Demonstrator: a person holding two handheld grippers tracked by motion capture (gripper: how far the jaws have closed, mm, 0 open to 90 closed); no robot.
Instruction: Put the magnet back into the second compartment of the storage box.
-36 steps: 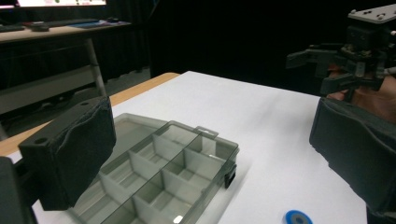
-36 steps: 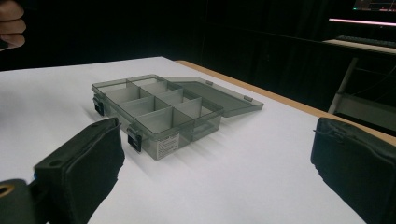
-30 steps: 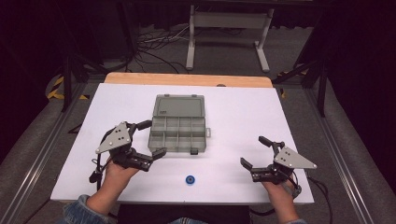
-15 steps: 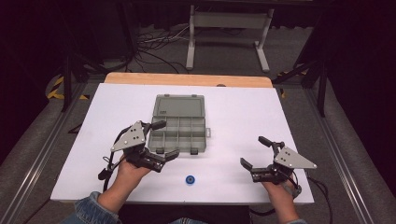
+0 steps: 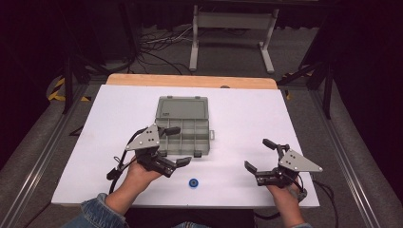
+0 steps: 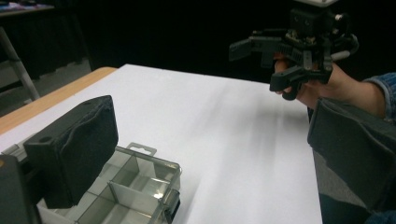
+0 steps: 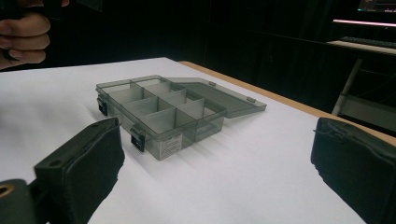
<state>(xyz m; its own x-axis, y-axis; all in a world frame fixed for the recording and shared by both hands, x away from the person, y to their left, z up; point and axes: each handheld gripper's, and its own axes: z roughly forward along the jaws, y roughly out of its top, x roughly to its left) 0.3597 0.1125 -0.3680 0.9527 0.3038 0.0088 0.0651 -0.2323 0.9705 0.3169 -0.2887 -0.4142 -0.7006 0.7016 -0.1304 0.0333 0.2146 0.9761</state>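
left gripper point(image 5: 176, 146): black, grey three-cornered plate | right gripper point(image 5: 261, 154): same, black cable | sleeves point(image 5: 97, 211): blue denim

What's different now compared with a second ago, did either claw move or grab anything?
The left claw moved right and forward to the grey plastic compartment box's near-left corner, open and holding nothing. The right claw, the box with its lid open, and the small blue round piece stayed put.

the high view looks forward and down from above the person's side, taking in the whole white table point(image 5: 237, 109). the left gripper view sits low and close over the grey compartment box point(image 6: 135, 182), facing across toward the right gripper point(image 6: 285, 60). the right gripper view, low, faces that same box point(image 7: 163, 109).
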